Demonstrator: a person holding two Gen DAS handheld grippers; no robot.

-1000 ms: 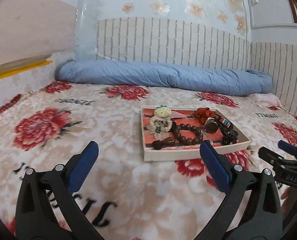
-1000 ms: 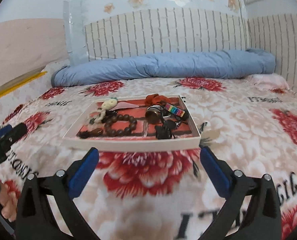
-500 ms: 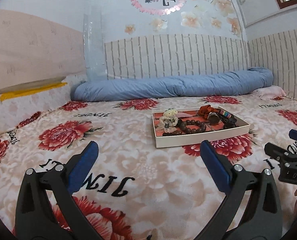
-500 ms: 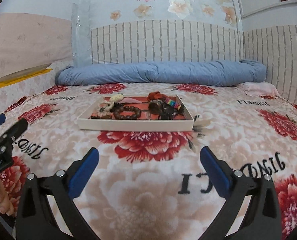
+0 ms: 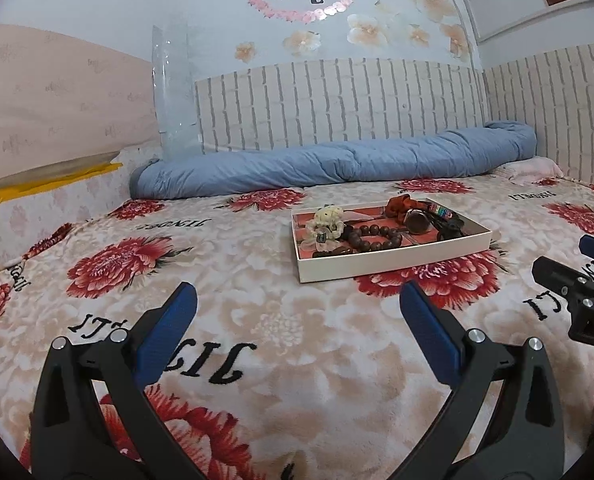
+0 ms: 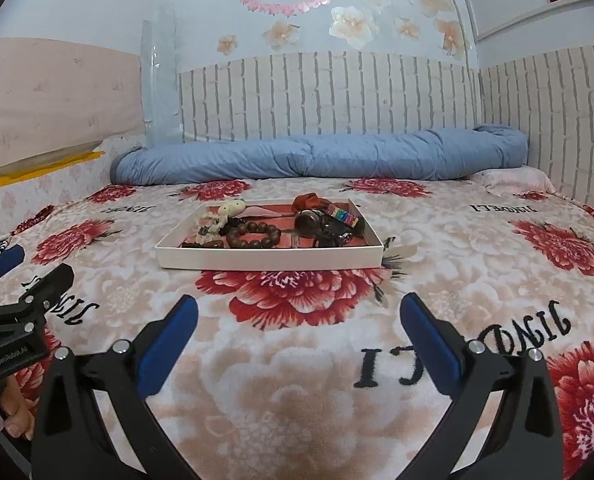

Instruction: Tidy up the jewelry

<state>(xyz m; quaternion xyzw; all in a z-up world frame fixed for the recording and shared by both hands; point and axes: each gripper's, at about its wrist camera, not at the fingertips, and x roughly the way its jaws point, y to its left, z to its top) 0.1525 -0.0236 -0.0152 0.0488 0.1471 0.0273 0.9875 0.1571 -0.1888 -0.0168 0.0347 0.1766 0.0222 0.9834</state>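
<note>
A shallow white tray (image 5: 393, 266) with a red lining lies on the bed, also in the right wrist view (image 6: 269, 258). It holds a brown bead bracelet (image 5: 371, 236) (image 6: 254, 233), a small cream plush charm (image 5: 327, 216) (image 6: 231, 208), a red fabric piece (image 5: 401, 203) (image 6: 309, 201), a rainbow-banded piece (image 6: 341, 215) and dark items (image 5: 451, 227). My left gripper (image 5: 297, 312) is open and empty, well short of the tray. My right gripper (image 6: 299, 320) is open and empty, also short of the tray.
The bed has a floral blanket (image 5: 257, 320) with black lettering. A rolled blue quilt (image 5: 337, 164) lies along the brick-patterned wall behind the tray. A pink pillow (image 6: 513, 178) sits at the back right. A small object (image 6: 399, 252) lies just right of the tray.
Both grippers have pulled back from the tray and tilted up, so the tray looks farther away. Both stay open and empty.
</note>
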